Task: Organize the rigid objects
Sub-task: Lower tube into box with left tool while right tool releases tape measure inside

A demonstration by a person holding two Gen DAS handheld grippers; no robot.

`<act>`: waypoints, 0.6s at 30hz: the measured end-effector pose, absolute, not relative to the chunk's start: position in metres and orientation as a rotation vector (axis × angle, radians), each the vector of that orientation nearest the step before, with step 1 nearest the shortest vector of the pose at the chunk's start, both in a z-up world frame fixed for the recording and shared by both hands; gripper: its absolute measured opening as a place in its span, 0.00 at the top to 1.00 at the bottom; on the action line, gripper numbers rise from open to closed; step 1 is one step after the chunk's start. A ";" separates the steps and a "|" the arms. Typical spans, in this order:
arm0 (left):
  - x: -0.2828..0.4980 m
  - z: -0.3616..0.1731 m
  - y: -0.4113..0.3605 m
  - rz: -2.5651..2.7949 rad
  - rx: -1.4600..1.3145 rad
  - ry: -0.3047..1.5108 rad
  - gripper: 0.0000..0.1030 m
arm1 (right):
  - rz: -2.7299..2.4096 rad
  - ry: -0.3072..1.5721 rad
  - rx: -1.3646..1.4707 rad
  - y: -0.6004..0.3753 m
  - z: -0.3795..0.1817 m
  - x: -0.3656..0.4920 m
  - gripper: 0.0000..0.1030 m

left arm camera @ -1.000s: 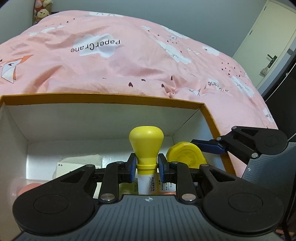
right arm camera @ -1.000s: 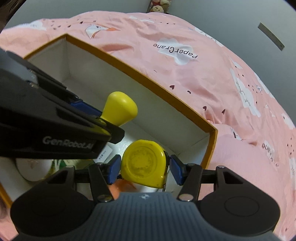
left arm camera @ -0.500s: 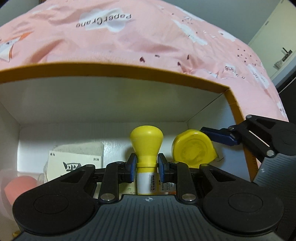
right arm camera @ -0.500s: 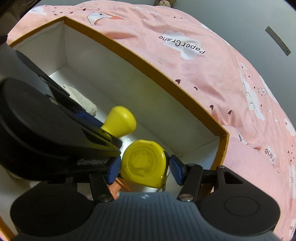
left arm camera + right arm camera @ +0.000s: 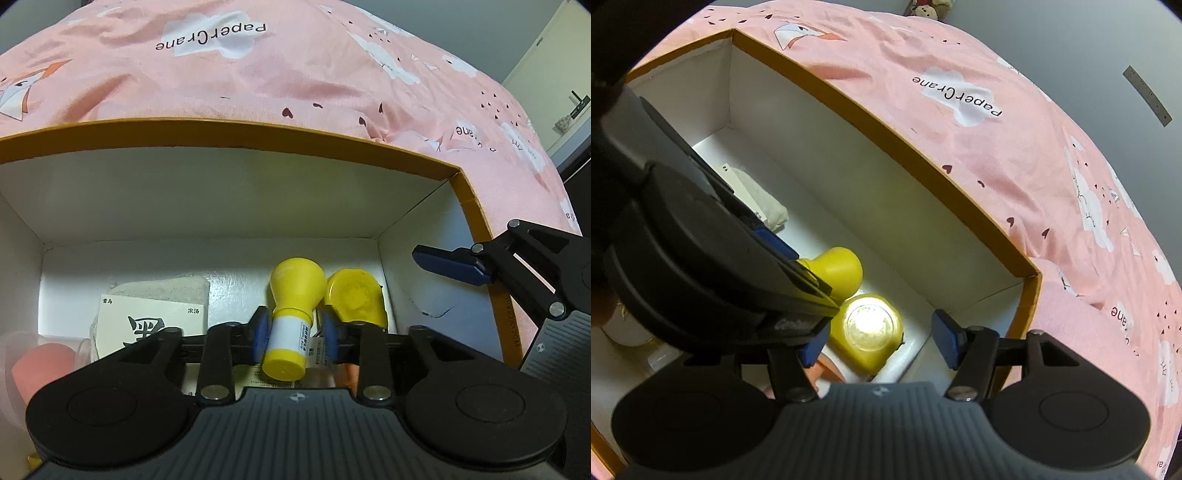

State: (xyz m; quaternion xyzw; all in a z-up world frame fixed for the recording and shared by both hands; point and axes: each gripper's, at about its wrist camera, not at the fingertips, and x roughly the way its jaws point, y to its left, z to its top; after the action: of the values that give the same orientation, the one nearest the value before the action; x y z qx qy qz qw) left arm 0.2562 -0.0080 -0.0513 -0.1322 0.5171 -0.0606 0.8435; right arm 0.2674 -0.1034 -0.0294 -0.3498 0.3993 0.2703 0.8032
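Your left tool [image 5: 294,334] sits low inside the orange-rimmed box [image 5: 258,134], its blue pads parted on either side of the yellow-capped bottle [image 5: 291,321], which lies tilted between them; you cannot tell whether they touch it. Your right tool [image 5: 881,341] is spread wide, and the yellow tape measure [image 5: 868,330] lies on the box floor between its pads, touching neither. The two yellow things lie side by side near the box's right wall. Farther left lie a printed card [image 5: 151,319] and a pink ball [image 5: 42,365]. Beyond the box spreads the pink bed cover [image 5: 295,66].
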 end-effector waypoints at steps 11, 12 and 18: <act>0.235 -0.027 -0.007 -0.111 -0.249 0.992 0.44 | 0.540 0.868 -0.705 -0.110 -0.015 0.256 0.36; 0.231 -0.023 -0.008 -0.110 -0.232 0.971 0.44 | 0.535 0.864 -0.699 -0.111 -0.012 0.254 0.36; 0.204 0.006 -0.009 -0.127 -0.206 0.855 0.44 | 0.507 0.824 -0.617 -0.123 0.007 0.234 0.35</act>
State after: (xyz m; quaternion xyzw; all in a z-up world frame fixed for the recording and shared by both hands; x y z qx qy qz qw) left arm 0.2035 -0.0089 0.0062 -0.0995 0.4134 -0.0613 0.9030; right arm 0.2340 -0.1225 0.0071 -0.2918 0.3897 0.2398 0.8399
